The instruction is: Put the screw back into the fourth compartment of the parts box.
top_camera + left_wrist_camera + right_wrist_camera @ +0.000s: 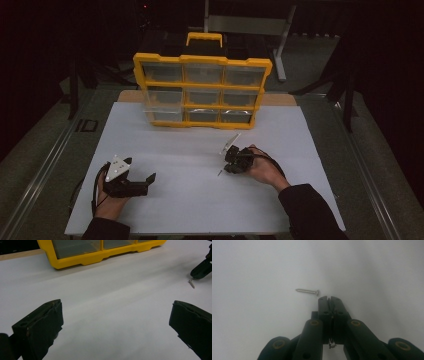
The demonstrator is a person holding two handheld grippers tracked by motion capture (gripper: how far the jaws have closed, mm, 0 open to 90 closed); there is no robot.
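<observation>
Fingers of the right gripper (329,298) are clenched empty (screw (307,291) just beyond them); left gripper (116,322) gapes wide.

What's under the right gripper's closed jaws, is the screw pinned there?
No. The right gripper is shut on nothing, over the bare white board. The screw lies flat just past its tips, uncovered. Whether tip and screw head touch is unclear.

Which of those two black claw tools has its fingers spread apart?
The left gripper, lower left on the white board: its fingers stand wide apart. The right gripper is pinched shut beside the screw.
</observation>
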